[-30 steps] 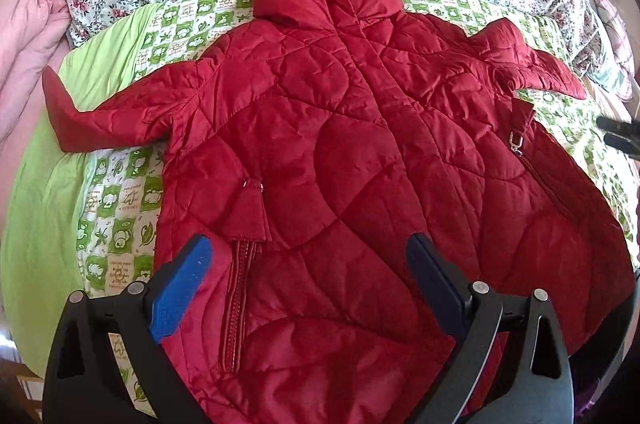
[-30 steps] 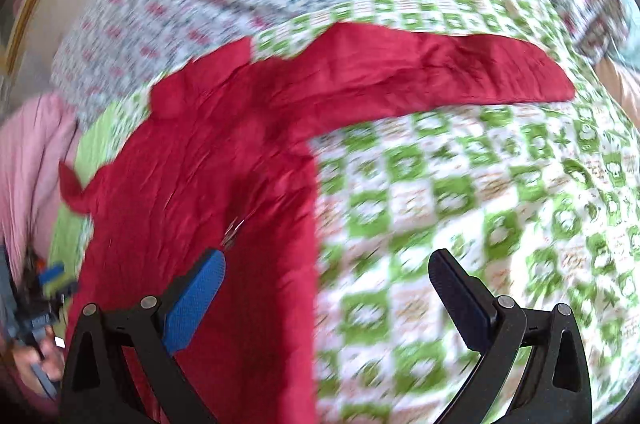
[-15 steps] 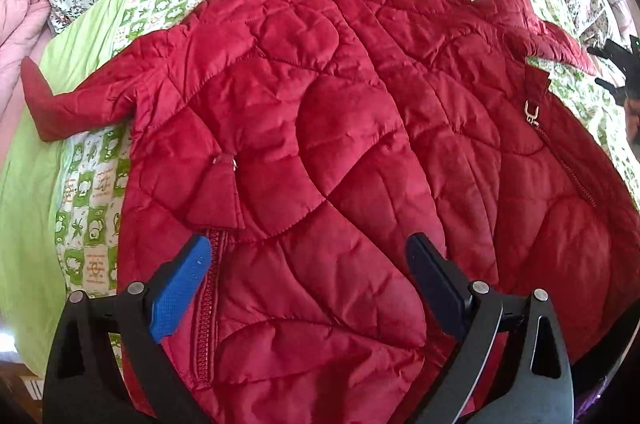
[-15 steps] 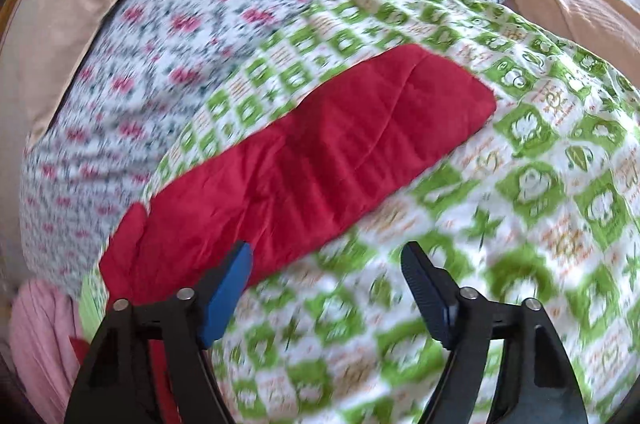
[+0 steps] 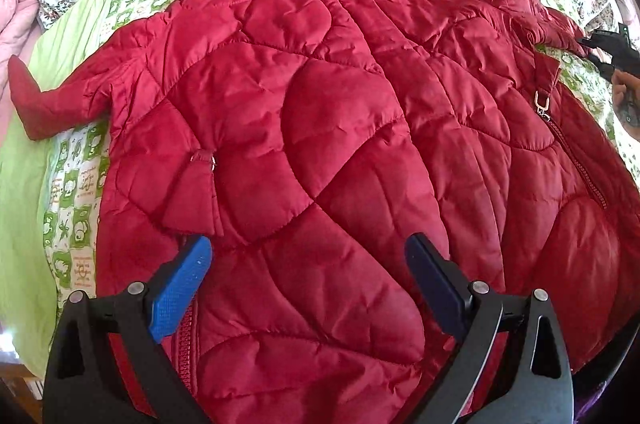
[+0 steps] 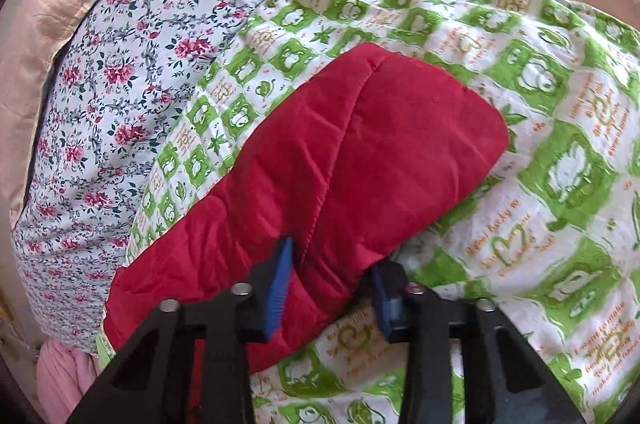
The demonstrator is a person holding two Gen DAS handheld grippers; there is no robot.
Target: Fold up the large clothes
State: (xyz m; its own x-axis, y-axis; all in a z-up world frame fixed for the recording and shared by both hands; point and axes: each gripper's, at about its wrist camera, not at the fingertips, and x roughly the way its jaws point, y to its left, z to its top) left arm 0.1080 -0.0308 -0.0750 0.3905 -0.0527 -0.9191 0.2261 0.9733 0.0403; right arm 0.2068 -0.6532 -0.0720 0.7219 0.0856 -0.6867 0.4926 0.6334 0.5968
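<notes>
The only writing stands on the green-and-white checked blanket (image 6: 560, 152). Its white squares carry small orange script and orange emblems, seen in the right wrist view. The lettering is curved, partly upside down and blurred, so no word can be read with certainty. In the left wrist view the same squares (image 5: 82, 180) show orange marks too small to read. The red jacket (image 5: 320, 144) shows no readable label or brand.
</notes>
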